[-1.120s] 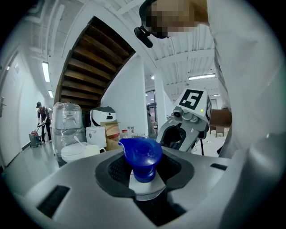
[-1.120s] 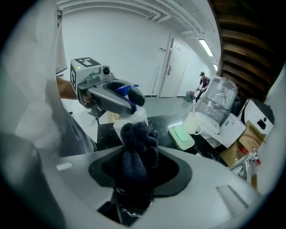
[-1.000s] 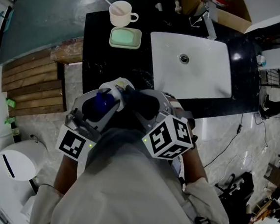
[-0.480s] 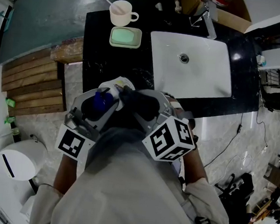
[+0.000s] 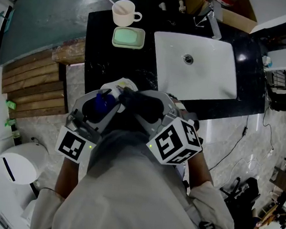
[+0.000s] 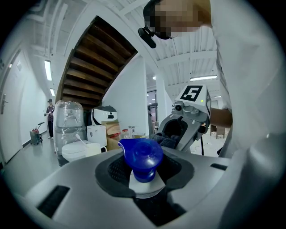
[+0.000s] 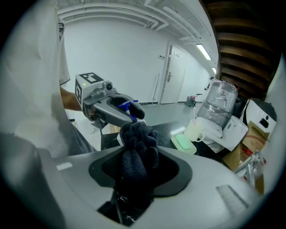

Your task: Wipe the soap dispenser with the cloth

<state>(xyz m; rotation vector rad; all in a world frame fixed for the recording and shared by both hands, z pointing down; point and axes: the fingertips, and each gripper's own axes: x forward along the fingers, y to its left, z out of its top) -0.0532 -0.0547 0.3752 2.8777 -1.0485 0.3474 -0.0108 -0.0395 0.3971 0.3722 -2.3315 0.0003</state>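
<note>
Head view: left claw (image 5: pixel 112 96) holds the soap dispenser (image 5: pixel 103 102) over the near left part of the black tabletop (image 5: pixel 99 42). The dispenser lies near level, its long axis along the claw, the blue pump end toward the person and the white body toward the sink (image 5: pixel 198 66).

Left gripper view: the jaws are closed on the dispenser below the pump head, with the spout pointing left.

Right gripper view: right claw (image 7: pixel 134 165) clamps the dark cloth (image 7: pixel 136 152), which is bunched just beside the dispenser.

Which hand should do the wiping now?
The right one, probably. The right gripper is shut on the dark cloth, right beside the soap dispenser; the left gripper is busy holding that dispenser.
</note>
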